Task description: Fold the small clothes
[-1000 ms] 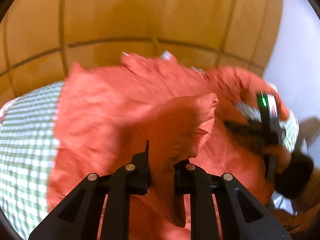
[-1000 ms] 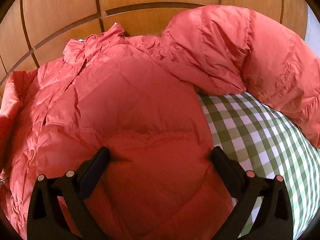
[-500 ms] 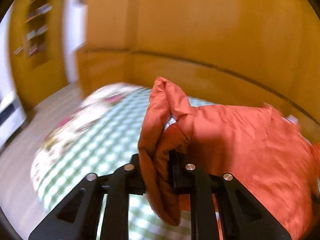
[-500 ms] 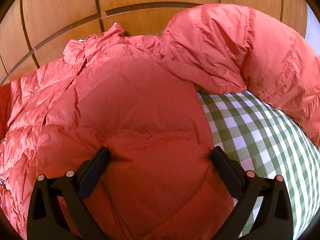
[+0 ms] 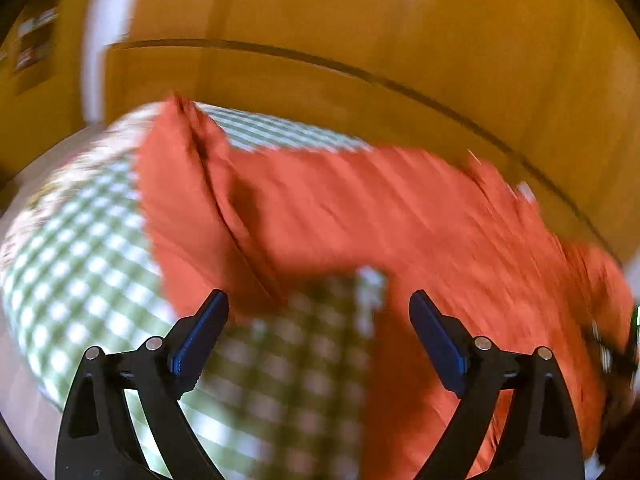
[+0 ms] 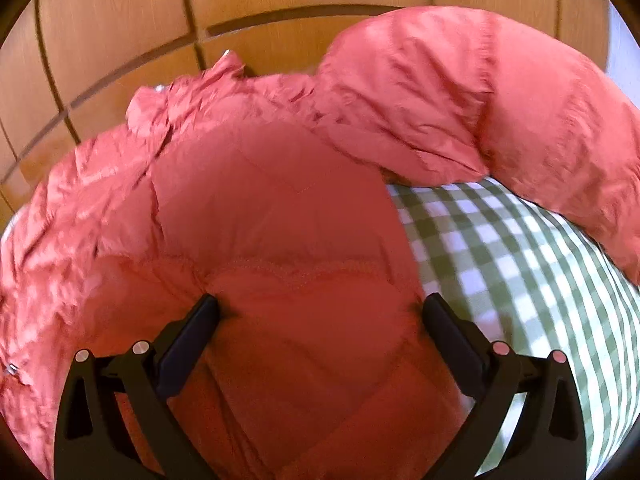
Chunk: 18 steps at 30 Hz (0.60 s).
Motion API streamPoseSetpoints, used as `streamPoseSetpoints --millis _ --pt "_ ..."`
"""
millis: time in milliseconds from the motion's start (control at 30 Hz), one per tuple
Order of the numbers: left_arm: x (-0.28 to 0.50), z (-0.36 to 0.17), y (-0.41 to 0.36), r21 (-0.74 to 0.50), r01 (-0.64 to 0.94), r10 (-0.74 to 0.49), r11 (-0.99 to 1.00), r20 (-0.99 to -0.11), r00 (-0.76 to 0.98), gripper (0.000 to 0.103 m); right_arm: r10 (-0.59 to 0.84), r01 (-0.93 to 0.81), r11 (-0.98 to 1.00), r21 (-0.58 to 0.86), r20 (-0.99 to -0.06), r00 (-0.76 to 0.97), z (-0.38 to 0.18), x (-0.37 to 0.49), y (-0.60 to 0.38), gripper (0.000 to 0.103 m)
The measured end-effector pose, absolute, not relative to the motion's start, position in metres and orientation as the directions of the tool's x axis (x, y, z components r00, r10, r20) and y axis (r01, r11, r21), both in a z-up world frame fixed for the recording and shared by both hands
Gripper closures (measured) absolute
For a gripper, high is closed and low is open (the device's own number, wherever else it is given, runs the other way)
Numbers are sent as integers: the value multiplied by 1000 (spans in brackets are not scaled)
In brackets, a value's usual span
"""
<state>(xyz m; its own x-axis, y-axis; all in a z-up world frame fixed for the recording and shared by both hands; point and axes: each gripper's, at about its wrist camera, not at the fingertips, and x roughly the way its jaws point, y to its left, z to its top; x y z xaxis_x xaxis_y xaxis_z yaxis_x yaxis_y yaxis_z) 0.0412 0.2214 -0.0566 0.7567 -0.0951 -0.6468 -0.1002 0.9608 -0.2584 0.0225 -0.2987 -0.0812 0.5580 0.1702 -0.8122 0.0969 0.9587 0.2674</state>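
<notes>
Sleeve-spreading step: red puffer jacket (image 5: 400, 216) lies flat on the checked bed (image 5: 80, 248). Left tool (image 5: 318, 332) has just been opening, nothing between its jaws; sleeve dropped ahead. Right tool (image 6: 320, 328) gapes wide, pressing the hem. Next, probably fold sleeves inward.

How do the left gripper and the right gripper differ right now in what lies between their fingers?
The left gripper, whose jaws have just been opening, has only green checked cloth between its fingers; the red jacket lies beyond. The right gripper straddles the jacket's body. The left view is motion-blurred, the right fairly sharp. Both stand wide open, gripping nothing.
</notes>
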Motion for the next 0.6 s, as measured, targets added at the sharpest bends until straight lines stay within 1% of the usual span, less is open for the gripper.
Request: streamPoseSetpoints --millis 33,100,167,233,333,400,433,467,500,567,600 --pt "40 -60 209 -250 -50 -131 967 -655 744 13 175 112 951 287 -801 572 -78 16 -306 2" --pt "37 -67 191 -228 3 -159 974 -669 726 12 158 164 936 311 -789 594 -73 -3 -328 2" --pt "42 -82 174 -143 14 -114 990 -726 678 12 142 210 927 311 -809 571 -78 -18 -347 2" --pt "46 -92 169 -121 5 -96 993 -756 648 12 196 211 912 353 -824 531 -85 -30 -358 2" --pt "43 -102 171 -195 -20 -141 981 -772 620 11 297 153 893 423 -810 505 -92 -50 -359 3" --pt "39 -109 171 -228 -40 -156 973 -773 616 13 313 88 905 415 -794 521 -91 -60 -351 14" --pt "38 -110 171 -230 -42 -156 972 -774 614 23 333 45 908 416 -783 525 -90 -64 -343 33" --pt "36 -111 169 -231 -29 -166 973 -773 612 31 348 29 905 424 -779 522 -90 -65 -339 48" --pt "33 -109 163 -234 -9 -180 972 -774 607 49 352 24 904 426 -778 521 -90 -65 -337 51" --pt "28 -104 146 -213 45 -199 976 -785 587 65 392 -8 892 452 -764 513 -87 -65 -338 67" --pt "26 -103 140 -202 70 -204 977 -791 577 73 402 -17 888 459 -760 511 -86 -66 -340 70"
